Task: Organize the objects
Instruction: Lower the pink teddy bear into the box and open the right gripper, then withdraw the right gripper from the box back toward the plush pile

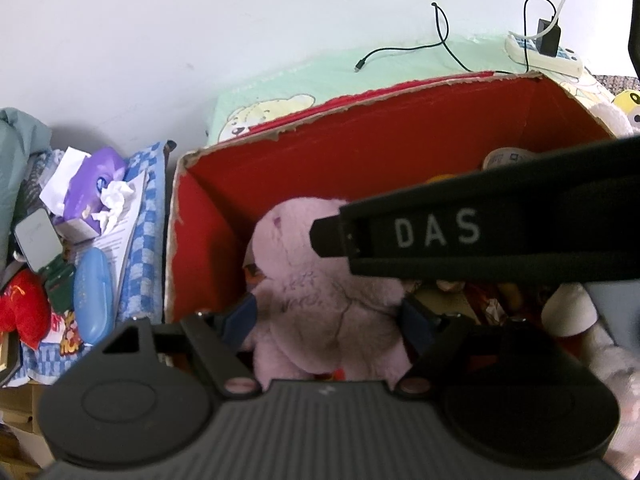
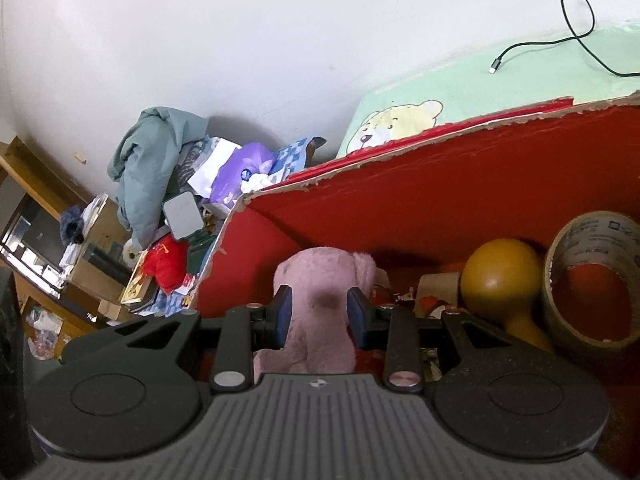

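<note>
We have the red box [image 2: 440,200] before us, the pink plush toy [image 1: 320,292] at its left end. Our right gripper [image 2: 320,312] pinches the toy; our left gripper [image 1: 328,320] straddles it, jaws parted. A one-sided release may tip it onto the tape roll [image 2: 592,280].

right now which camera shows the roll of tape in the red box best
The right wrist view. There the roll of tape stands in full at the right, beside the yellow ball-shaped object inside the red box. In the left wrist view only a sliver of its top shows above the black DAS-marked claw finger.
</note>
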Demonstrator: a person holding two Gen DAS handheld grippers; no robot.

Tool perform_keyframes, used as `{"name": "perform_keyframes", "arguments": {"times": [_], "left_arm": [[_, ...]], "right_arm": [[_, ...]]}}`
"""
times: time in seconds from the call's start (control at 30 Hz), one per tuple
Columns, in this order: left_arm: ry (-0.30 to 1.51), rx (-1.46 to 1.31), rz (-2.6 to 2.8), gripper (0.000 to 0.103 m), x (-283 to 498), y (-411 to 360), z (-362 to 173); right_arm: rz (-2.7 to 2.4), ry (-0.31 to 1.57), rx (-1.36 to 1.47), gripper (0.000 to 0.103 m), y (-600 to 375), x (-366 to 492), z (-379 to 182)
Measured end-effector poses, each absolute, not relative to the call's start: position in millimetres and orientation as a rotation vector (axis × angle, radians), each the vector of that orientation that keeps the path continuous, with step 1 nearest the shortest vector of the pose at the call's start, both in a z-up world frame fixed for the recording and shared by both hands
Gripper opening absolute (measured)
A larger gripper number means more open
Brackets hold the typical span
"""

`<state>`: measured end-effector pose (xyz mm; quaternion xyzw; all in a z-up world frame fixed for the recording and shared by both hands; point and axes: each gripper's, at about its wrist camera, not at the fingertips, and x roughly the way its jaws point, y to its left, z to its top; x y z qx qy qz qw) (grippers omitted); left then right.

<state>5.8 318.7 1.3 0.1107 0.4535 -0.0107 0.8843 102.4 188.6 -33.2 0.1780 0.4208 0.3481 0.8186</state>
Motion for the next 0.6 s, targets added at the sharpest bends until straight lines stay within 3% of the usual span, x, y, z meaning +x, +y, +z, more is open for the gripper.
{"name": "perform_keyframes", "arguments": {"times": [0.17,0.6], "left_arm": [[0.937,0.240,-0.024,0.080,4.9,317.4,1.6],[0.834,0.236,-0.012,0.081,-24.7,305.4,18.9]], "right_arm": [[0.685,0.922,0.402,0.034,186.2,104.3,-34.7],[0.594,0.781,0.411,0.034,144.1,64.8,-13.2]]}}
